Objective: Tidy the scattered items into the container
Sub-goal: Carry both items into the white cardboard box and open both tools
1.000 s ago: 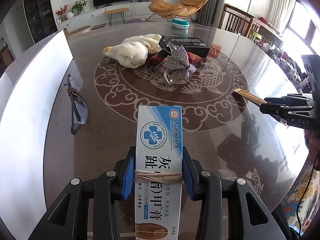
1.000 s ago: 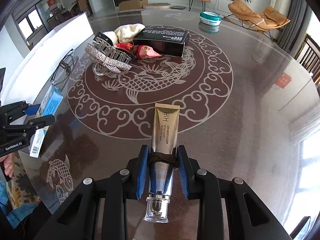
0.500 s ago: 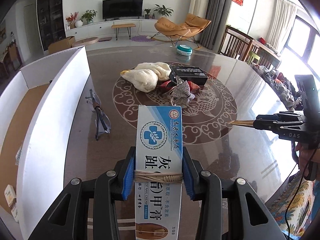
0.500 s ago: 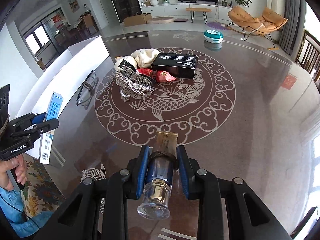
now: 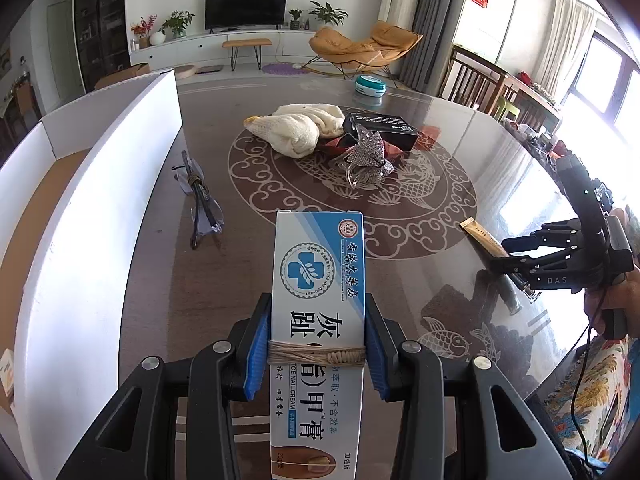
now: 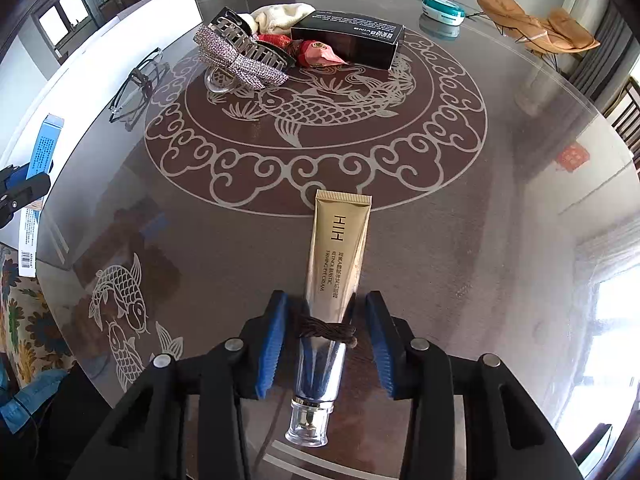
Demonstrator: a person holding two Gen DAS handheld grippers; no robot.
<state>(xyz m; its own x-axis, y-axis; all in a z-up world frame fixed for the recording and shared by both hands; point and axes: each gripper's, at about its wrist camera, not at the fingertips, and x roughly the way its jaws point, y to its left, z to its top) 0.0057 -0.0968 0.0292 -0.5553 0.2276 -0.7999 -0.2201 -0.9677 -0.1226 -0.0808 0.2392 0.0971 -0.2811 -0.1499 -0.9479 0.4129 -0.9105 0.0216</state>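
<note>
The slim gold cream tube [image 6: 338, 268] with a clear cap lies flat on the glossy round brown table [image 6: 460, 240], its long axis running along the right gripper's line of sight: crimped flat end away from the camera toward the table's carved fish medallion, cap end nearest the camera. A dark braided cord is wrapped around its silver lower part. The right gripper [image 6: 326, 344] straddles it; its blue-padded jaws are opening and stand clear of the tube on both sides, a gap showing at each pad, so the tube sits between them but is not pressed.

The tall white-and-blue nail-cream carton [image 5: 318, 320], bound with a tan string band, is clamped between the blue pads of the left gripper [image 5: 316, 354], both pads tight against its sides. Its long axis also follows the gripper's fingers, top end pointing away toward the table centre, and it is held above the tabletop.

Just to the left stands the white-walled cardboard container [image 5: 92, 216]. Clear-lensed glasses [image 5: 200, 200] lie on the table beside its wall. Farther off, clustered near the medallion, are a cream knitted cloth [image 5: 298, 128], a black rectangular box [image 5: 380, 130], a rhinestone-covered hair claw [image 5: 366, 156] and a red wrapped packet [image 6: 316, 52]. A teal round tin [image 5: 370, 84] sits at the far edge.
</note>
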